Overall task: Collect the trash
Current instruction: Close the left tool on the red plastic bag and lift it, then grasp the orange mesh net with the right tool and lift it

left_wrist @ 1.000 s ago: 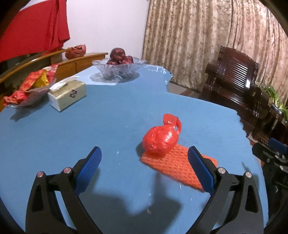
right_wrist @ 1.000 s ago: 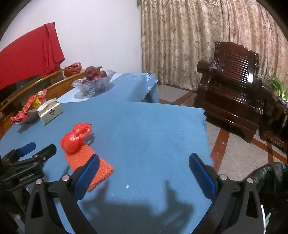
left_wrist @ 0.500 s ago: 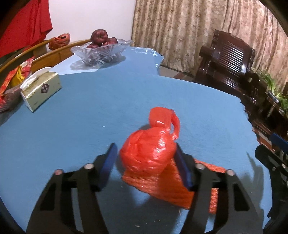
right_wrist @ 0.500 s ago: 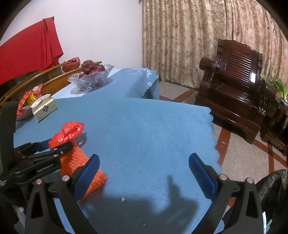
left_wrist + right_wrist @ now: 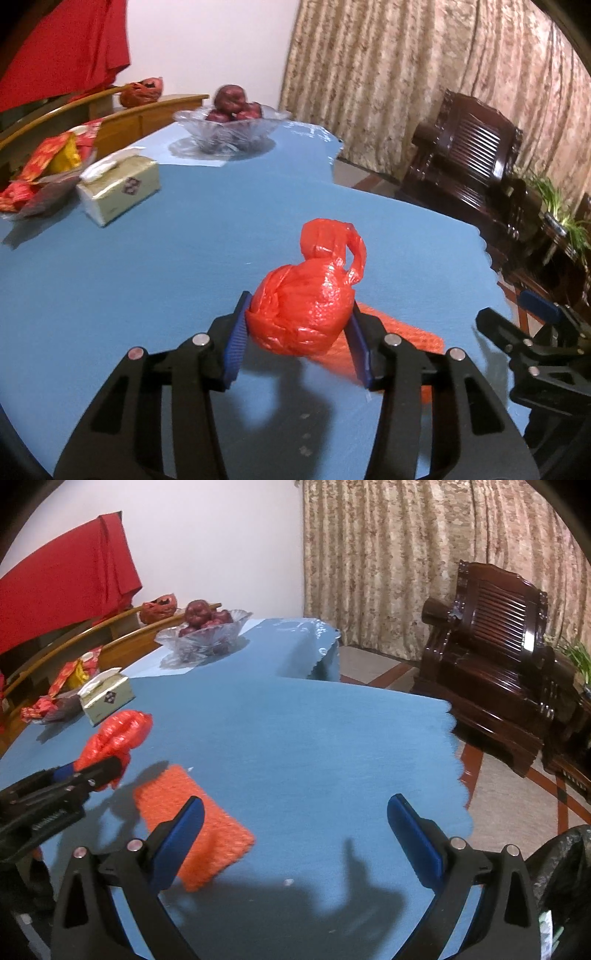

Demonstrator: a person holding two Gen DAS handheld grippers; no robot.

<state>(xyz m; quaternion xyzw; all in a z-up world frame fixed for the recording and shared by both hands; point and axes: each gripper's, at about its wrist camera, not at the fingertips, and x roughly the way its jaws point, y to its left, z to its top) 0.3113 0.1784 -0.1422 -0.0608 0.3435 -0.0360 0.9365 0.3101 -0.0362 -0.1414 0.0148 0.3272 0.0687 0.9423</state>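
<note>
- Left wrist view: left gripper [image 5: 299, 341] closed on red plastic bag [image 5: 304, 306]; both blue pads press into the bag's sides. Knotted top of the bag points away from the camera.
- Bag appears lifted off the blue tablecloth [image 5: 147, 277]; its shadow falls on the cloth below the gripper.
- Orange mesh sheet [image 5: 406, 339] lies flat on the cloth, just behind and right of the held bag, partly hidden by it.
- Right gripper [image 5: 535, 343] shows at the right edge of this view, over the table's edge.
- Right wrist view: right gripper [image 5: 295, 834] jaws spread wide, nothing between them; it hangs above the near part of the cloth.
- Same view: the mesh sheet [image 5: 195, 830] sits beside the right gripper's left pad; the bag [image 5: 110, 738] is held at far left in the left gripper [image 5: 85, 775].
- Far side of the table: tissue box [image 5: 120, 192], glass fruit bowl [image 5: 229, 127] holding dark red fruit, dish of red and yellow wrappers [image 5: 40, 173].
- Off the table at right: dark wooden armchair [image 5: 495, 664], patterned curtain [image 5: 406, 554]. Black bag [image 5: 565, 878] at the lower right corner, contents not discernible.
</note>
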